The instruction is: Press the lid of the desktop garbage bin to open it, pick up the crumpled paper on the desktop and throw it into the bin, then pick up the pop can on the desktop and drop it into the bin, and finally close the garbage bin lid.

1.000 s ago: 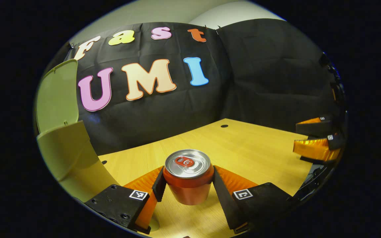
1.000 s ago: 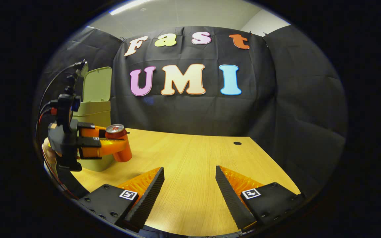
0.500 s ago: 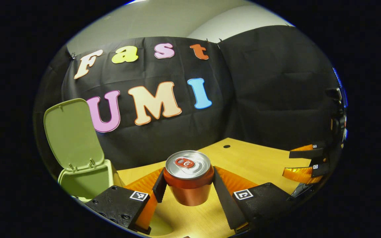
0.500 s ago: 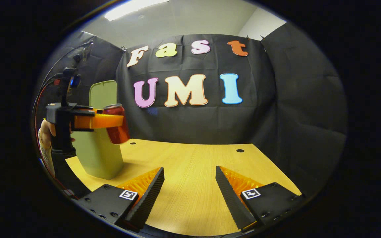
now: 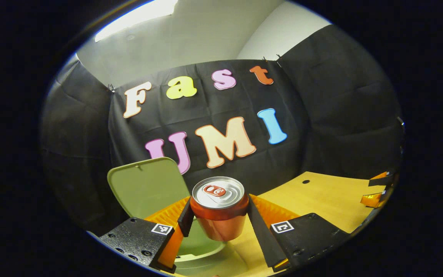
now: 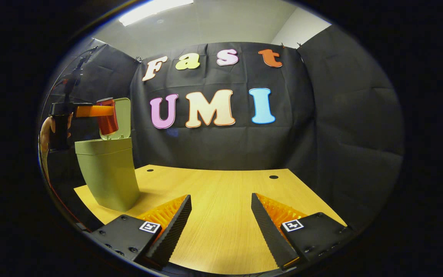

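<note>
My left gripper (image 5: 218, 215) is shut on a red pop can (image 5: 219, 207) with a silver top, held upright in the air. Below and behind the can lies the pale green bin's open mouth (image 5: 202, 246), with the raised lid (image 5: 146, 186) standing behind it. In the right gripper view the same can (image 6: 107, 116) hangs just above the green bin (image 6: 108, 173) at the table's left, its lid (image 6: 123, 115) up; the left gripper (image 6: 108, 111) and a hand (image 6: 46, 130) hold it there. My right gripper (image 6: 221, 215) is open over the wooden table (image 6: 221, 200), nothing between its fingers.
The bin stands near the table's left front corner. Small dark holes (image 6: 273, 177) mark the table's far side. Black cloth walls close in the back and right. The right gripper's fingers (image 5: 375, 192) show at the far right edge of the left gripper view.
The left gripper has lifted the can higher and carried it left, from beside the bin to above its open mouth. The right gripper has stayed about where it was, open.
</note>
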Available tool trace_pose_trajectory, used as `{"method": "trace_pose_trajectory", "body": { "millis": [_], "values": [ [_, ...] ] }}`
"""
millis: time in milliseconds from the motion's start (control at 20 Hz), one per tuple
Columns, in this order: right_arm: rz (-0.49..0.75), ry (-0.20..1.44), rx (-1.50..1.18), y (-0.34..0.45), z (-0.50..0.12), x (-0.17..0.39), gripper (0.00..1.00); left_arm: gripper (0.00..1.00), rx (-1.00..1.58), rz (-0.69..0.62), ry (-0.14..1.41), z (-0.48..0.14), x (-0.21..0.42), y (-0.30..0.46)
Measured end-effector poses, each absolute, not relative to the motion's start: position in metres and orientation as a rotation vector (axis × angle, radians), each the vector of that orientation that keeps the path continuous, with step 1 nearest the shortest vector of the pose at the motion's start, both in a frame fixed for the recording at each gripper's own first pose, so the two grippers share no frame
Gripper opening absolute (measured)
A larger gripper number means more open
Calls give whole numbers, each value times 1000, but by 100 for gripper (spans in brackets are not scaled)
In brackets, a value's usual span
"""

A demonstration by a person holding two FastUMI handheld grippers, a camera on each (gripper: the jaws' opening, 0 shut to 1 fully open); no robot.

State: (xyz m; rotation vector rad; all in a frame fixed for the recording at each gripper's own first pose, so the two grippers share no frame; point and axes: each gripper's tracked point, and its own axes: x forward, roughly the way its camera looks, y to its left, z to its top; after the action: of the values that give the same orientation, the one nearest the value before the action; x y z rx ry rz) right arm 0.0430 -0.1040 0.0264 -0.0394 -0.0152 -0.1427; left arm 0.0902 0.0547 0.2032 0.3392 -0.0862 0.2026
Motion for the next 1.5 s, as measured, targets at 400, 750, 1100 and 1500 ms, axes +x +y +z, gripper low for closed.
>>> {"method": "trace_pose_trajectory", "body": {
  "millis": [400, 750, 1100, 1500],
  "values": [
    [-108, -6, -78, -91, 22, 46, 98, 79, 337, 364, -57, 188, 80, 121],
    [-120, 5, -66, -100, 18, 54, 98, 74, 316, 384, -9, 168, 93, 144],
    [-120, 8, -66, -102, 15, 56, 98, 70, 305, 352, 15, 157, 102, 140],
    [-114, 13, -69, -97, 15, 54, 98, 100, 335, 405, -3, 167, 88, 152]
  ]
}}
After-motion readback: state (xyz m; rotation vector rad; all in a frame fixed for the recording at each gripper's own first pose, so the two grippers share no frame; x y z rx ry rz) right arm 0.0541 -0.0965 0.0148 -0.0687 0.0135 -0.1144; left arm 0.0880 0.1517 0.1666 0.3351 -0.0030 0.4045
